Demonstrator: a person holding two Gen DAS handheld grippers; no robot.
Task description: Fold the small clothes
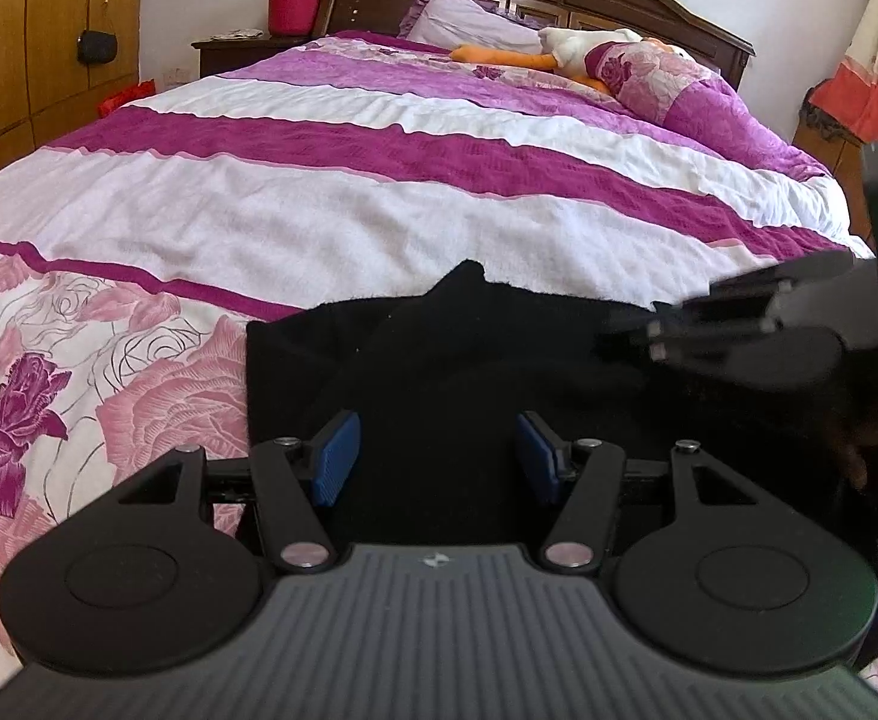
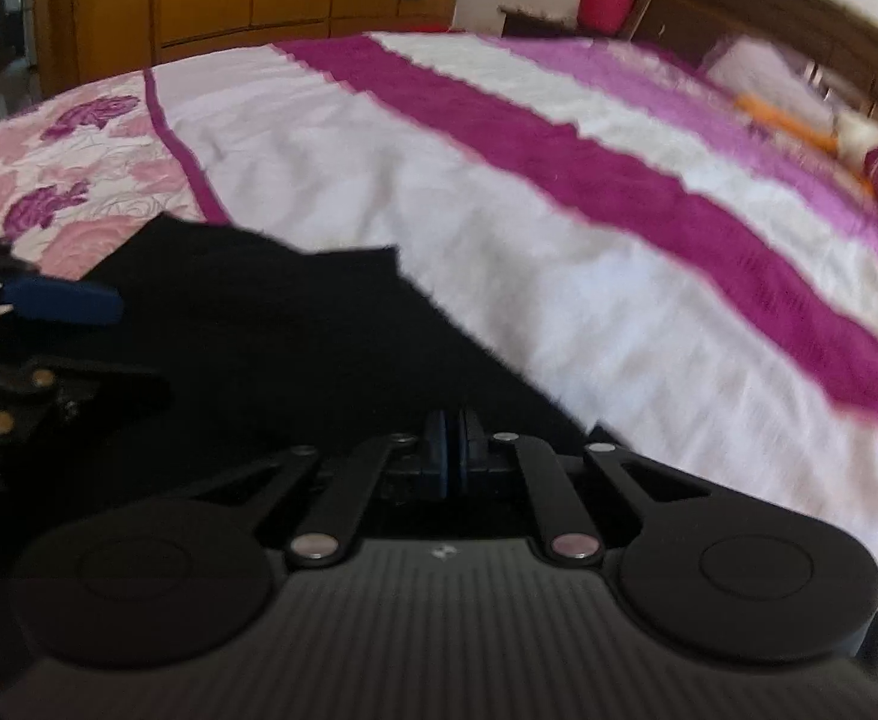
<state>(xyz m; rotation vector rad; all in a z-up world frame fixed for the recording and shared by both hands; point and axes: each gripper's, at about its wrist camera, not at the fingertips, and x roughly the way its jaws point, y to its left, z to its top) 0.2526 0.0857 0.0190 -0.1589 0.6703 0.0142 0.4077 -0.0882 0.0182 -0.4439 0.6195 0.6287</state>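
Jaws spread on our left gripper, hovering above a black garment; those of our right gripper are pressed together over its edge, whether pinching cloth we cannot tell. Farther off, the garment lies on a purple-striped bedspread.

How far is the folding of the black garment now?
Done: the black garment lies on the bed, one flap seemingly turned over. In hand: the right tool is shut over its edge; whether it pinches cloth is unclear. The left tool hangs open above. Left: the remaining folds.
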